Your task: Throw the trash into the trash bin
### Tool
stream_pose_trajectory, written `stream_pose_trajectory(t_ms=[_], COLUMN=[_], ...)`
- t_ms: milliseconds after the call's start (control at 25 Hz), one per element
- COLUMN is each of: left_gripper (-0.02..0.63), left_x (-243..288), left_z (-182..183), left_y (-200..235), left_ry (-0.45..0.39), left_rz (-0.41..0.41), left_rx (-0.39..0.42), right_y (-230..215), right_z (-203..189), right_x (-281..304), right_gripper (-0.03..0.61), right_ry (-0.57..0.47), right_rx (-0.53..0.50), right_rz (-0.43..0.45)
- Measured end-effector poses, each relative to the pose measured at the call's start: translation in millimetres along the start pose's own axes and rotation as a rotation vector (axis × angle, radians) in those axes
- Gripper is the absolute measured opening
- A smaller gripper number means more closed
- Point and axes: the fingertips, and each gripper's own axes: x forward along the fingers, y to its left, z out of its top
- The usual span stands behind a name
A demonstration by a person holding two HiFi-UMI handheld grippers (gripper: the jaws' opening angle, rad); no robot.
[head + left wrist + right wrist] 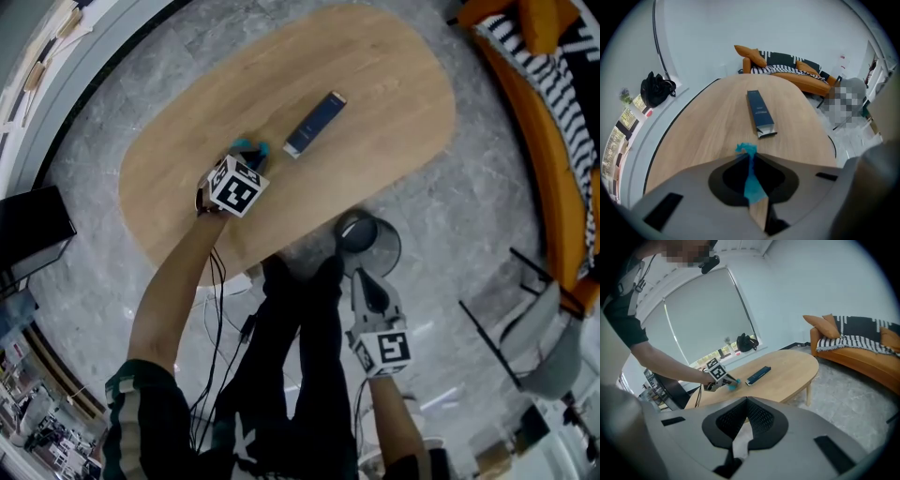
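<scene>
The teal scrap (751,180), thin and crumpled, low centre, is pinched in the left gripper (749,157) on the smooth oval wooden table (703,126); the grab looks made, so next it wants lifting and carrying to the round mesh bin (390,261) on the floor; the right gripper (746,401) is pressed together on what seems a pale scrap (739,440); a slim dark box (759,112) lies beyond.

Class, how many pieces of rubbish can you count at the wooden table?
2. A dark blue box lies flat near the middle of the table. A crumpled blue scrap is pinched in the left gripper, close to the box. More could be hidden under that gripper.
</scene>
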Motion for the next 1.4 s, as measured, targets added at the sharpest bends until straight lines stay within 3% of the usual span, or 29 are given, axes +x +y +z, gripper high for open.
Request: stream_pose_trajectory(t_ms=[200,440,760,1120,1400], left_gripper=[0.032,0.031,0.032,0.032,0.032], left_x=[-36,-74,-73,-28,45], left_z=[40,91,124,106,61], left_y=[-30,-97,-202,-323,-380], left_ry=[-0.153,-0.334,-0.411,-0.332,-0.215], left_rz=[-0.043,-0.17,-0.336,-0.527,-0.564], left_rx=[-0.018,-0.07,-0.063,-0.04,-0.014], right_y=[-7,-27,-61,-90,-110], right_z=[9,12,4,-26,-53], right_x=[-8,-24,-54,-91,-99], right_gripper=[0.002,0.002,0.002,0.002,0.002], right_ry=[-0.032,-0.07,-0.122,-0.144,-0.098], right_rx=[0.008,0.045,0.075,0.159,0.145], right_rz=[-0.015,-0.075,-0.154,-0.239,-0.259])
